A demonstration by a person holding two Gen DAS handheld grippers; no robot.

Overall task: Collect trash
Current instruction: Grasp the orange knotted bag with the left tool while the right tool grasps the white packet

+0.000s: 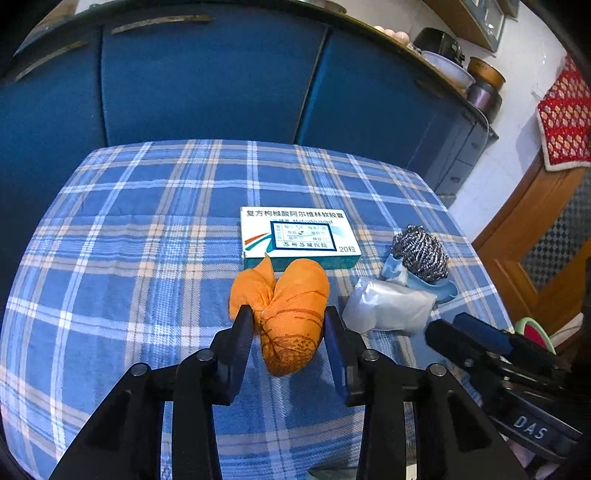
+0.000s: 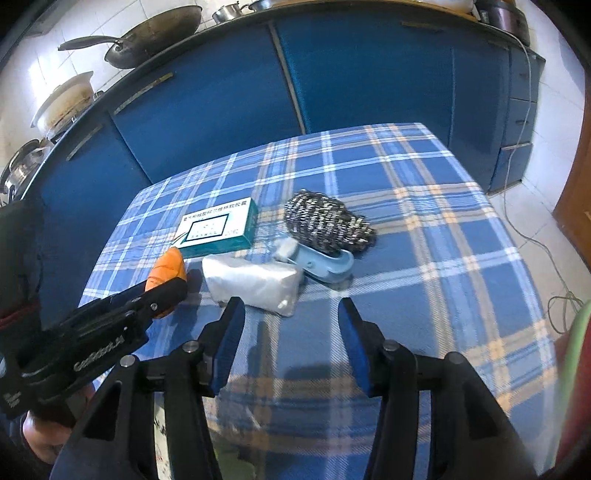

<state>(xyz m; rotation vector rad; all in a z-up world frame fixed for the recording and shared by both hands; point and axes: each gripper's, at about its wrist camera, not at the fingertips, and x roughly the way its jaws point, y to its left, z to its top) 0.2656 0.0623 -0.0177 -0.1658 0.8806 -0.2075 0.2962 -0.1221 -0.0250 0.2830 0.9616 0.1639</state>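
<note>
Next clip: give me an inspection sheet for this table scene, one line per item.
Surface: table under a blue plaid cloth.
Job's things: orange wrapper and clear plastic bag lie near the front edge; medicine box behind them.
Clutter: steel wool scrubber sits in a light blue holder.
Grippers: left gripper pinches the orange wrapper; right gripper open, nothing between its fingers, just short of the bag.
Cables: white cord trails over the floor at right.
Surroundings: blue cabinets; wok and pots on the counter.
</note>
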